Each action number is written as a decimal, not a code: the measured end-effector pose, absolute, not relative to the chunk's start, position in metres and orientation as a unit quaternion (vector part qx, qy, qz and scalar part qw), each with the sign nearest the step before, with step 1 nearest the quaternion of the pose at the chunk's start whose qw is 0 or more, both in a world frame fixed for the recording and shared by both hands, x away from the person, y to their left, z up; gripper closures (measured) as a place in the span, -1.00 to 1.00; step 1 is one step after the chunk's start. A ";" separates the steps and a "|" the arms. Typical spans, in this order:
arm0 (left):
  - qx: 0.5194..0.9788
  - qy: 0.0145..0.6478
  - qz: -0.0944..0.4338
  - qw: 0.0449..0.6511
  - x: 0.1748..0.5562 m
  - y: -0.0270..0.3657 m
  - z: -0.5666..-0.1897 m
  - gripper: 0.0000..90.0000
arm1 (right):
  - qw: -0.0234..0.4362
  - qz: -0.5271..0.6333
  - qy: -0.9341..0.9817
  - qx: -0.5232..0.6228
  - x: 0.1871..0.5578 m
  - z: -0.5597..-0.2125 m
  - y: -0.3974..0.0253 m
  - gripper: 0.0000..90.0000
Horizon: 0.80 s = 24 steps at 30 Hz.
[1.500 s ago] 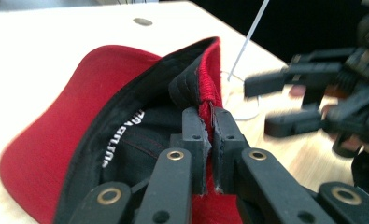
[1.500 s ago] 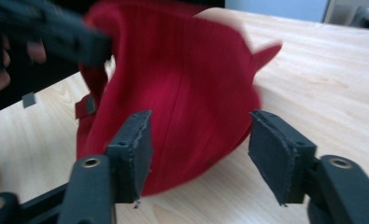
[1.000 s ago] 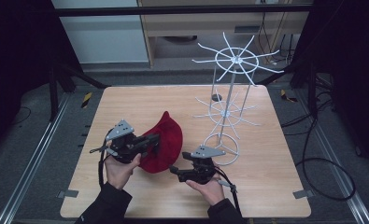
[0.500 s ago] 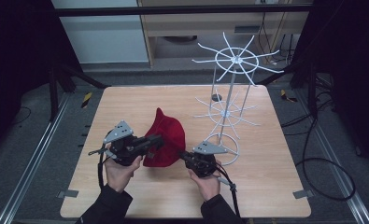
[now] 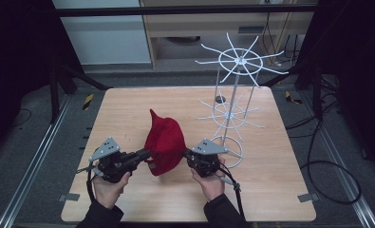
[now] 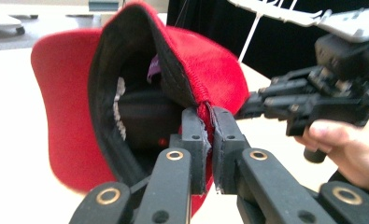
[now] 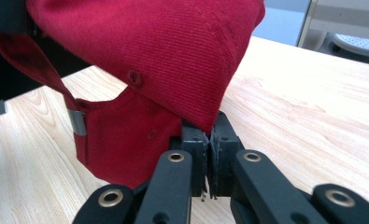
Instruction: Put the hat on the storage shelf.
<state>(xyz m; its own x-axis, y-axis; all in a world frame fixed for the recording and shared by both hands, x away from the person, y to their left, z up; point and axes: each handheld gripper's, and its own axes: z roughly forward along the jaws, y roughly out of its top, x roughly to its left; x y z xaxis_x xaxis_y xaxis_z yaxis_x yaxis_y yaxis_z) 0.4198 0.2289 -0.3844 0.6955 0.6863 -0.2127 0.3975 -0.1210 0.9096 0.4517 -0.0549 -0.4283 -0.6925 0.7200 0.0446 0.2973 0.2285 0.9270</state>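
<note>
1. Red cap (image 5: 164,142), held up above the near middle of the wooden table (image 5: 280,180), between the two grippers; brim pointing up and away in the high view.
2. Black lining and a purple tag inside the cap, seen in the left gripper view; writing on the white label too blurred to read.
3. Back strap with a small metal buckle (image 7: 78,120), seen in the right gripper view; top of the cap cut off by the upper edge there.
4. Left gripper (image 5: 145,154), jaws clamped on the cap's lower rim, a thin fold of red cloth pinched between the pads (image 6: 195,154).
5. Right gripper (image 5: 187,154), jaws pressed together on the cap's edge from the opposite side, cloth caught between them; exact depth of the bite hidden by the cap's own fabric.
6. Hands under both grippers, forearms cut off at the bottom edge of the high view.
7. White wire rack (image 5: 232,114), standing on the far right part of the table, its ring base just beside the right gripper; touching or apart, cannot tell.
8. Small dark round thing (image 5: 220,99) behind the rack, too small to make out.
</note>
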 end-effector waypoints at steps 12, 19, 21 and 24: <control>0.745 0.388 0.141 0.524 0.398 0.253 -0.411 0.86 | 0.202 0.499 0.791 0.291 0.450 -0.425 -0.030 0.94; 0.723 0.395 0.167 0.541 0.399 0.265 -0.399 0.41 | 0.207 0.485 0.808 0.263 0.446 -0.427 -0.023 0.95; 0.715 0.394 0.174 0.551 0.402 0.270 -0.387 0.34 | 0.204 0.485 0.809 0.262 0.446 -0.428 -0.023 0.95; 0.710 0.395 0.182 0.554 0.408 0.270 -0.377 0.15 | 0.202 0.484 0.811 0.260 0.446 -0.429 -0.023 0.95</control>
